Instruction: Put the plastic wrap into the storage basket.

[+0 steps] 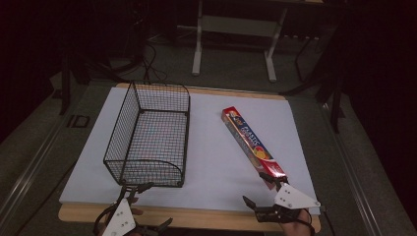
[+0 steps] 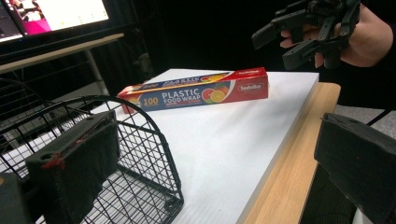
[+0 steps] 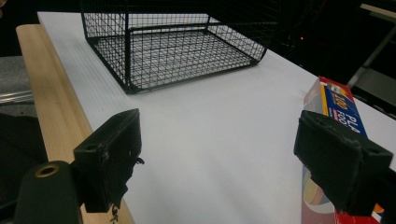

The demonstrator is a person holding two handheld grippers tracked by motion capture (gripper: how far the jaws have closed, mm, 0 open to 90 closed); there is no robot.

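Note:
A black wire basket (image 1: 150, 135) stands on the left half of the white board (image 1: 211, 162). It also shows in the right gripper view (image 3: 173, 46). A long red box of plastic food wrap (image 1: 252, 141) lies slantwise on the right half. My left gripper (image 1: 152, 205) hovers at the basket's near corner, open, with one jaw against the curved wire front (image 2: 154, 140) and nothing between its pads. My right gripper (image 1: 258, 191) is open at the box's near end. One of its jaws sits right beside the box (image 3: 336, 102), and the gap between the pads is bare. The left gripper view shows the box (image 2: 196, 91) lying flat.
The board rests on a wooden tabletop whose front edge (image 1: 196, 216) runs just before both grippers. A metal table frame (image 1: 236, 29) stands on the floor beyond. A lit monitor (image 2: 56, 14) stands at the far left in the left gripper view.

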